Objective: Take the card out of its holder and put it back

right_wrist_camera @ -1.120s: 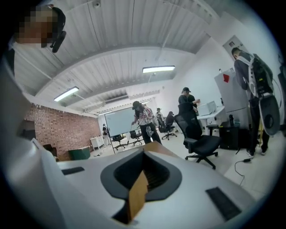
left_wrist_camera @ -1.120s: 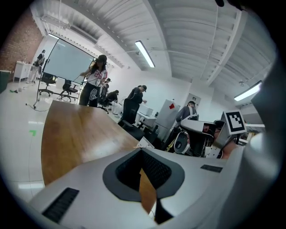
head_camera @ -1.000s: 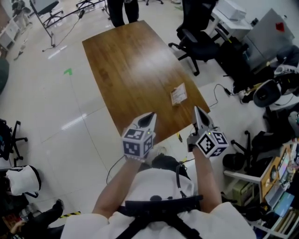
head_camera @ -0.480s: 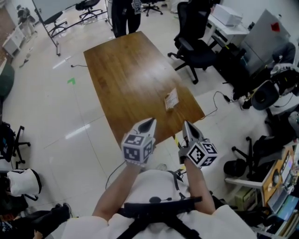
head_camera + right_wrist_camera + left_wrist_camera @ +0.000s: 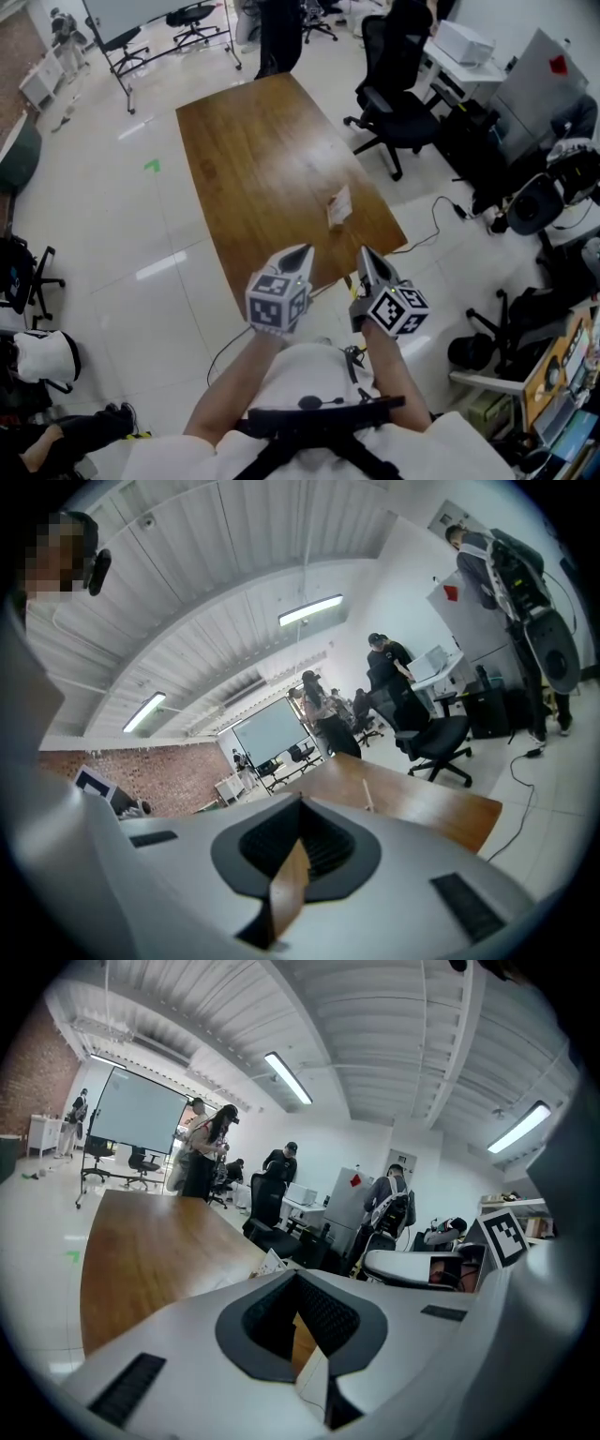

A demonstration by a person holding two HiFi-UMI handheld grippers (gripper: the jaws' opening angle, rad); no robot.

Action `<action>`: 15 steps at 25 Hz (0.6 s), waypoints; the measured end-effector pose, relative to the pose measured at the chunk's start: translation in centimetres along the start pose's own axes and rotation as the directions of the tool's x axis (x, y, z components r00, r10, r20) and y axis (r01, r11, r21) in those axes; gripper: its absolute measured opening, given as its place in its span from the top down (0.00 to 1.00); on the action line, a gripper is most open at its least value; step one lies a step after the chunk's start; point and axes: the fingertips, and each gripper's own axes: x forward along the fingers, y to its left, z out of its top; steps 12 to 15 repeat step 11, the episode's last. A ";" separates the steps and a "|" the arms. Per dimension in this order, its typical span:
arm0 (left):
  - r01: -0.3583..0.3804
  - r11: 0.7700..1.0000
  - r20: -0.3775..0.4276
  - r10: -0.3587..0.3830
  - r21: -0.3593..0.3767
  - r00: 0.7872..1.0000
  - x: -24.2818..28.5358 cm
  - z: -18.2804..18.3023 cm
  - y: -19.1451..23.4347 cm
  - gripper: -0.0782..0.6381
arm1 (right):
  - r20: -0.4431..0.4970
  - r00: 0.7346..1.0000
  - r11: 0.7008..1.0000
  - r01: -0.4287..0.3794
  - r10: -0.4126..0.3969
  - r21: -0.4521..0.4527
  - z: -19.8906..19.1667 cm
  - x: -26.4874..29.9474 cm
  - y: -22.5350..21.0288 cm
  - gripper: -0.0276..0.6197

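Observation:
A white card in its clear holder (image 5: 338, 205) lies near the right edge of the brown wooden table (image 5: 262, 159); it also shows as a pale sliver (image 5: 272, 1262) and as a thin edge (image 5: 366, 796). Both grippers hover off the table's near end, short of the card. My left gripper (image 5: 302, 249) is shut with nothing in it, its dark pads (image 5: 323, 1314) meeting at the tip. My right gripper (image 5: 363, 251) is shut as well and holds nothing; the card lies ahead and slightly left of it.
Black office chairs (image 5: 398, 98) stand to the right of the table, with a cable (image 5: 441, 211) on the floor beside it. A person (image 5: 279, 33) stands at the table's far end. Desks and gear crowd the right side; another chair (image 5: 19, 272) is at the left.
The right gripper has drifted left, closer to the left one. The view has shifted, so the table and card sit further left in it. Both grippers stayed shut.

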 end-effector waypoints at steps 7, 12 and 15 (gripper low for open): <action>-0.004 1.000 -0.002 0.004 0.005 1.000 0.3 -0.1 -0.7 0.90 | 0.005 1.000 1.000 -0.011 0.010 0.024 0.2 -0.3 -0.4 0.96; 0.001 1.000 -0.010 -0.001 0.008 1.000 0.3 -0.2 -0.9 0.90 | 0.016 1.000 0.999 -0.010 0.009 0.040 0.5 -0.5 -0.7 0.96; 0.001 1.000 -0.010 -0.001 0.008 1.000 0.3 -0.2 -0.9 0.90 | 0.016 1.000 0.999 -0.010 0.009 0.040 0.5 -0.5 -0.7 0.96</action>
